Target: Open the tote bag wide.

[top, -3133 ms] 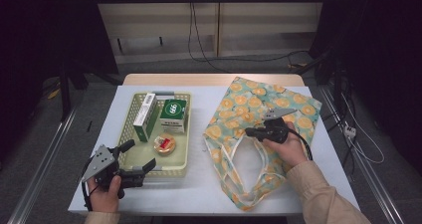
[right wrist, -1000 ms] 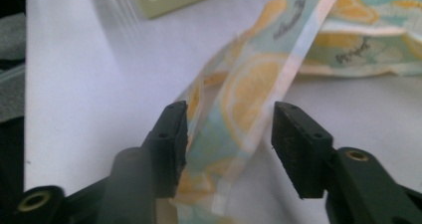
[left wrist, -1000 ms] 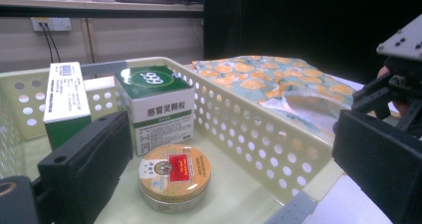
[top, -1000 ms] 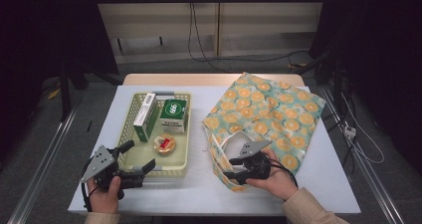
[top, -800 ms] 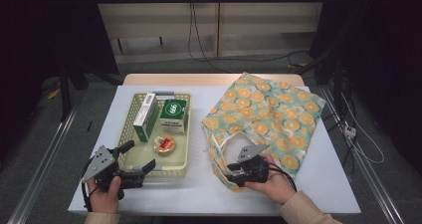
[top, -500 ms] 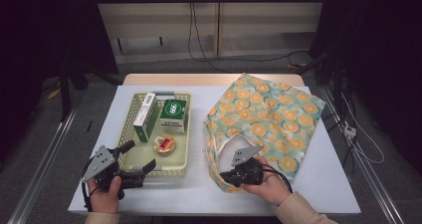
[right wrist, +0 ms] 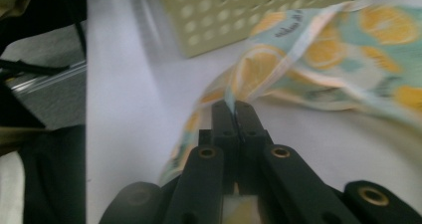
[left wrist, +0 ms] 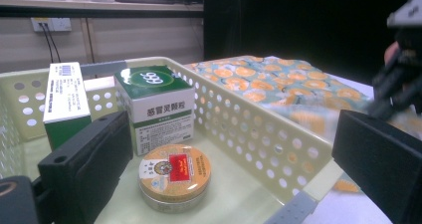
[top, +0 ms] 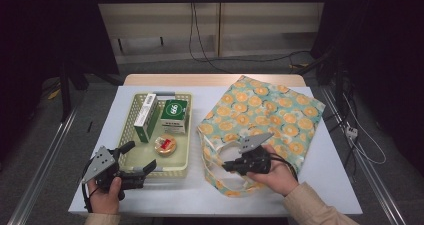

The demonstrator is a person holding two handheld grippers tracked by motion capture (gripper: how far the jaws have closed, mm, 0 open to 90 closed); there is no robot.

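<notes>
High view: the bag (top: 260,116) lies right of centre, its near edge pinched by the right gripper (top: 226,166); the left gripper (top: 140,160), lower left, gapes empty.

Right gripper view: jaws clamp fabric at centre.

Likely next: lift the mouth open.

Cloth bag (top: 265,110), perforated plastic basket (top: 131,116), glossy tin (left wrist: 174,173)

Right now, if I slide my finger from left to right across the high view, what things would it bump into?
Left gripper → white-and-green box → round tin → green 999 box, all three inside the yellow basket → right gripper pinching the bag's edge → orange-print cloth bag.
</notes>
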